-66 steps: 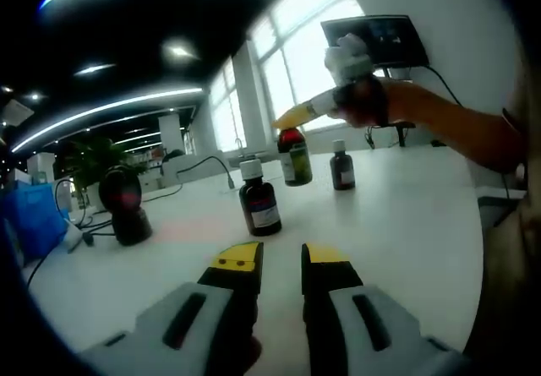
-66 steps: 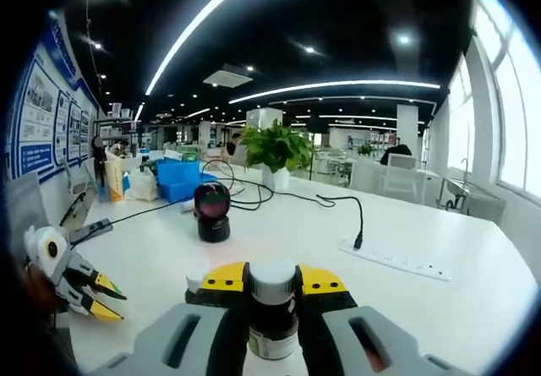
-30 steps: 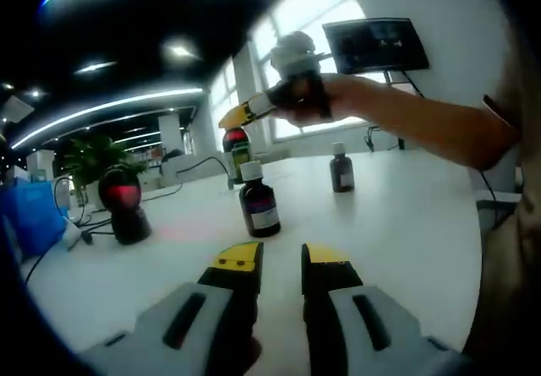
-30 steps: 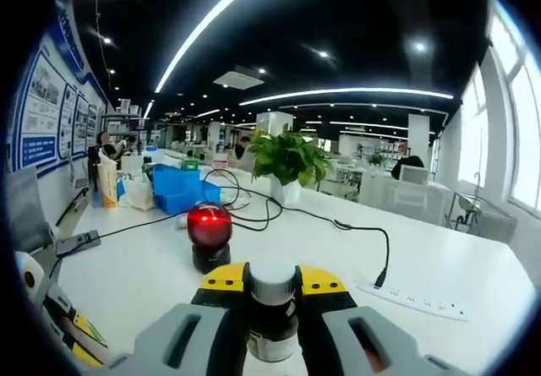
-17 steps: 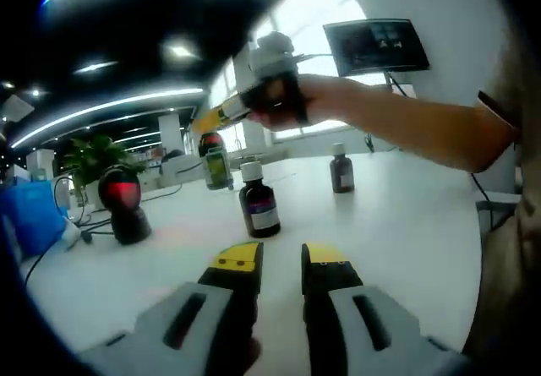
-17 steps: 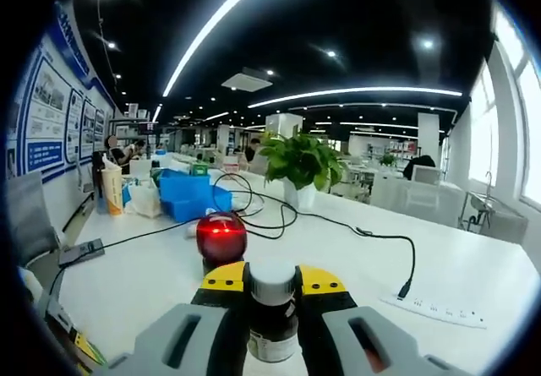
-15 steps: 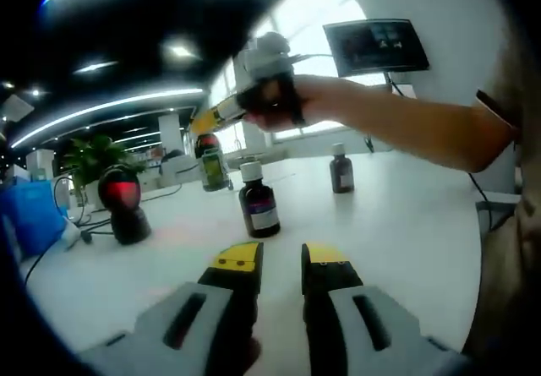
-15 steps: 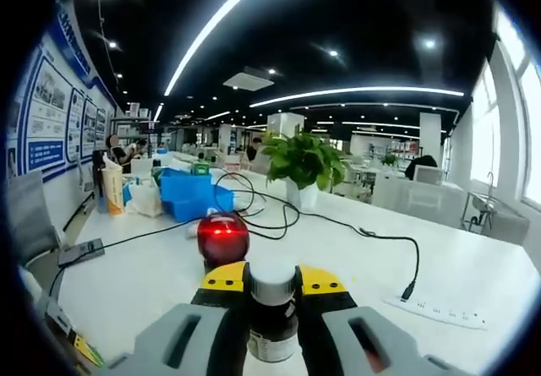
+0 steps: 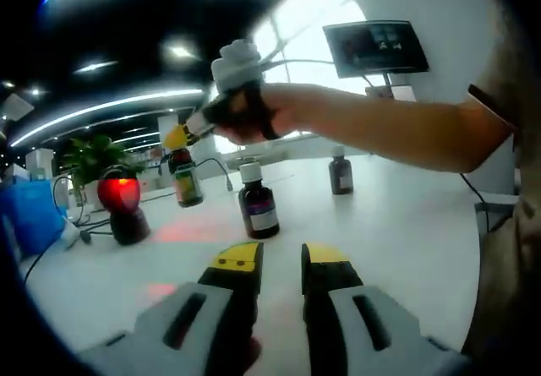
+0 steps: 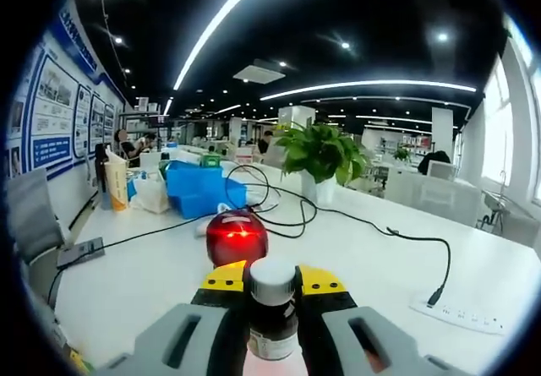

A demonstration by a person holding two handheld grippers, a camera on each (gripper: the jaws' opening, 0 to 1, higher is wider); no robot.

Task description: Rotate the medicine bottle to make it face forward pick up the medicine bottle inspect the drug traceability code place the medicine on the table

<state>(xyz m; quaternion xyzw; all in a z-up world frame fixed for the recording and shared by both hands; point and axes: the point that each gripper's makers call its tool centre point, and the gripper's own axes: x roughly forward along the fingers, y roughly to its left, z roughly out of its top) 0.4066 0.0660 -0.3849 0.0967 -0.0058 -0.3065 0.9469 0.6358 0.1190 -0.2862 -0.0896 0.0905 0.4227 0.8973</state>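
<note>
My right gripper (image 10: pixel 272 280) is shut on a brown medicine bottle (image 10: pixel 272 313) with a white cap, held upright just in front of a black scanner (image 10: pixel 237 237) that glows red. In the left gripper view a hand holds that right gripper (image 9: pixel 181 149), and its green-labelled bottle (image 9: pixel 187 183) hangs above the table beside the scanner (image 9: pixel 119 205). My left gripper (image 9: pixel 281 262) is low over the white table (image 9: pixel 397 241), open, with nothing between its jaws. A second brown bottle (image 9: pixel 259 205) stands ahead of it, and a third bottle (image 9: pixel 341 174) stands further back.
A potted plant (image 10: pixel 322 152), a blue bin (image 10: pixel 203 190), cables and a power strip (image 10: pixel 456 312) lie beyond the scanner. A monitor (image 9: pixel 376 46) stands at the table's far side. The person's arm (image 9: pixel 397 127) reaches across above the bottles.
The right gripper has carried its bottle leftward across the table and down toward the scanner, which now looms larger and glows brighter. The left gripper has stayed still.
</note>
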